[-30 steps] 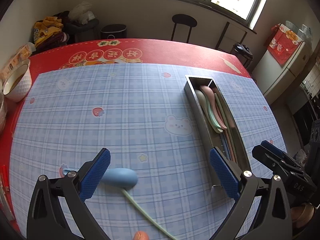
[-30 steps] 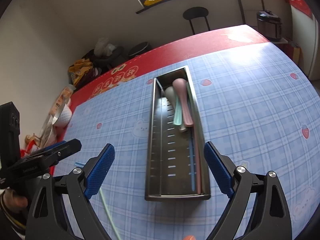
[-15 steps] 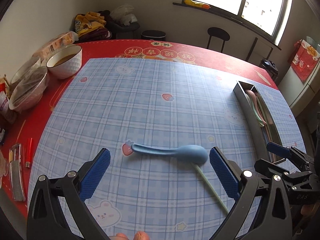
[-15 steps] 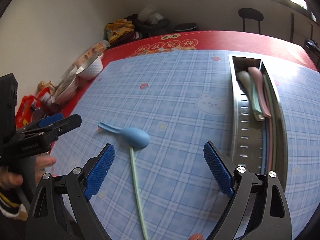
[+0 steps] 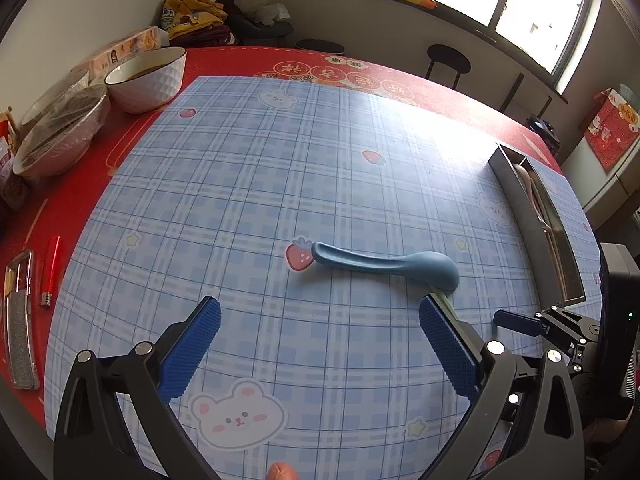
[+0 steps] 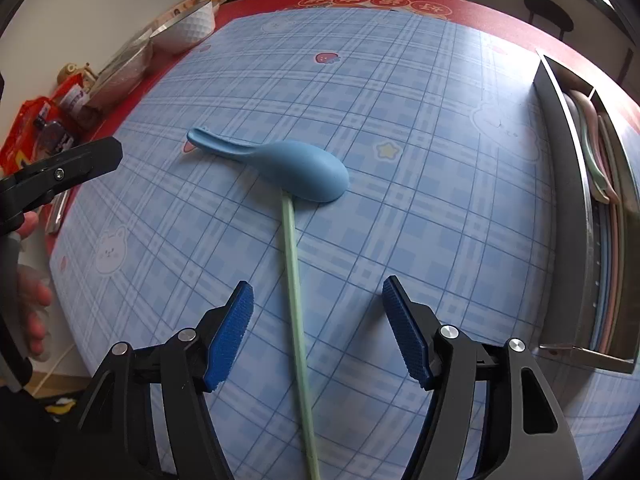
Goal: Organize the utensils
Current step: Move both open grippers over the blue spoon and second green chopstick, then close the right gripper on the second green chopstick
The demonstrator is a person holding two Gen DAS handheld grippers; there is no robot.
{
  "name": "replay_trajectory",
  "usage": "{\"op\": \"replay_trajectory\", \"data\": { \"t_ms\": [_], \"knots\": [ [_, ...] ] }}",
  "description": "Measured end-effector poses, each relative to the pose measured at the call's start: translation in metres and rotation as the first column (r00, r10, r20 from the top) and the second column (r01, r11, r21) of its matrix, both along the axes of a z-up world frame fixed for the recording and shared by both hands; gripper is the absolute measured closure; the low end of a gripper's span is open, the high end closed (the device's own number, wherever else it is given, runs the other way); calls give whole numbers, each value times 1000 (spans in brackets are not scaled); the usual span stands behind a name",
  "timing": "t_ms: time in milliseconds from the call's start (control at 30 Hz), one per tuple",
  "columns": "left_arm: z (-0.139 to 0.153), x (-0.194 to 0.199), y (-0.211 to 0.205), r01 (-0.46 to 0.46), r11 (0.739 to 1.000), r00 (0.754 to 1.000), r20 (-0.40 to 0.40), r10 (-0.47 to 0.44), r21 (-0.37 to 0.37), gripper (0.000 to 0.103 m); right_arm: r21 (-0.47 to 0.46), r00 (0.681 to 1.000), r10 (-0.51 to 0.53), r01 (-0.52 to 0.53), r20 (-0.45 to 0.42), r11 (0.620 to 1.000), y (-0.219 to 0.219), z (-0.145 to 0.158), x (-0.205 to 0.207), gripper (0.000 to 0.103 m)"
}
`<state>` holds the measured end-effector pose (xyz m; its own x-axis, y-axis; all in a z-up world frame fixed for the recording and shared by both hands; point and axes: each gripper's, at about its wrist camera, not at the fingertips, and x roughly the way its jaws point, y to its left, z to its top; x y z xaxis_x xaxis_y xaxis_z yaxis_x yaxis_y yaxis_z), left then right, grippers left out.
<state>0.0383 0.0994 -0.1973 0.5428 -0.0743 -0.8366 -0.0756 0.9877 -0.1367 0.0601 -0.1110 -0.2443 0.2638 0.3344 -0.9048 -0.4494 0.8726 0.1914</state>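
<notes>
Both tools swung left; right tool (image 6: 318, 330), jaws apart, now straddles green chopstick (image 6: 294, 292).

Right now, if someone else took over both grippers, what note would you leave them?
Left gripper: open, empty, above the mat short of the blue spoon.
Right gripper: open, empty, straddling the green chopstick without gripping it.
Spoon lies bowl-down on the mat; the chopstick's far end is tucked under its bowl.
Tray sits at the mat's right edge and already holds several pastel spoons and chopsticks.
Left to do: pick up the spoon and the chopstick and put both in the tray. Lifting the spoon first would probably free the chopstick.
</notes>
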Motion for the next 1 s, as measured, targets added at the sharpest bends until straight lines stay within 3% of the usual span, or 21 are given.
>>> {"op": "replay_trajectory", "data": {
  "t_ms": [167, 333, 433, 533, 667, 833, 933, 1000],
  "knots": [
    [-6, 3, 9, 14, 1000, 1000, -28, -14, -2, 6, -50, 1000, 4, -3, 23, 999, 13, -1, 0, 54],
    [-4, 10, 17, 47, 999, 999, -17, -48, -16, 6, -104, 999, 13, -10, 32, 995, 19, 0, -3, 59],
    [-4, 16, 15, 109, 994, 994, -13, -109, -2, 6, -137, 999, 25, -20, 36, 990, 21, 1, -8, 61],
    [-7, 23, 10, 222, 975, 975, -10, -222, 17, 7, -128, 999, -5, 9, 33, 992, 17, 1, -10, 72],
    [-16, 38, 2, 363, 932, 931, -42, -362, 21, 23, -102, 998, -52, 53, 17, 993, 7, 1, -9, 89],
    [-23, 69, -4, 489, 873, 870, -74, -487, 9, 46, -80, 996, -90, 91, 9, 993, 2, 0, -9, 93],
    [-24, 85, -13, 593, 805, 804, -85, -589, 27, 49, -70, 994, -112, 112, 6, 991, 0, 0, -9, 93],
    [-26, 92, -22, 667, 744, 743, -103, -661, 30, 49, -64, 992, -127, 127, 6, 990, -1, 0, -10, 93]
  ]
}}
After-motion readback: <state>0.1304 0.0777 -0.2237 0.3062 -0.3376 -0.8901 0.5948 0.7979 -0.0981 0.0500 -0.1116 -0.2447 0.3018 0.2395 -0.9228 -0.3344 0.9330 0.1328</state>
